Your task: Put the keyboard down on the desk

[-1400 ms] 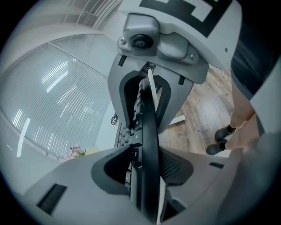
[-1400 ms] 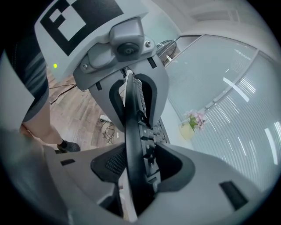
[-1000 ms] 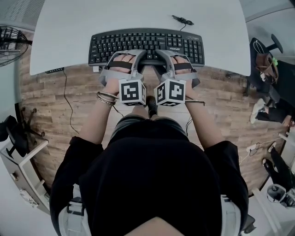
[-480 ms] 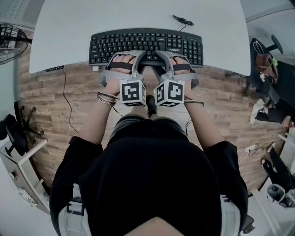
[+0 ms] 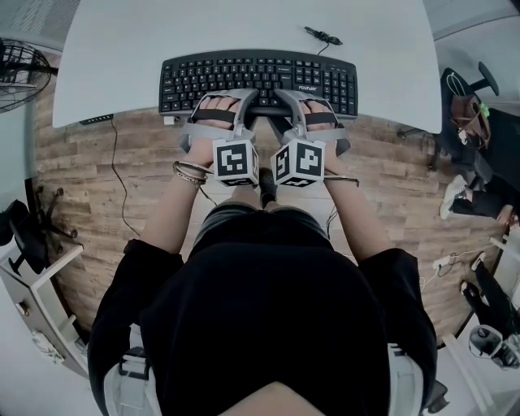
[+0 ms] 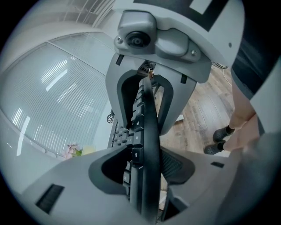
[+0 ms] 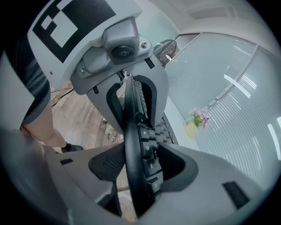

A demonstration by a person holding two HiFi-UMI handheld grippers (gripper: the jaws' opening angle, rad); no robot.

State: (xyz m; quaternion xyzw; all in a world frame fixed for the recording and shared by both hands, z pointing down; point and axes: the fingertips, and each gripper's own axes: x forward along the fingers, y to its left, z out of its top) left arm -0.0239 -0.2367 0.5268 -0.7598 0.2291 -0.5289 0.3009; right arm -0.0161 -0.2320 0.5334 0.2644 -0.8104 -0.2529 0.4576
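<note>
While their jaws are opening, left gripper (image 6: 143,163) and right gripper (image 7: 140,166) wide, near edge of keyboard (image 5: 260,77) between them, lying on desk (image 5: 244,28) at 12 o'clock, keys up, long side 9 to 3.

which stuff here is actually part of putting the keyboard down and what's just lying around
In the job: black keyboard, lying on the white desk; left gripper and right gripper, jaws opening with the keyboard's front edge between them.
Lying about: wire-caged fan beside the desk; brown bag; pot of pink flowers.
</note>
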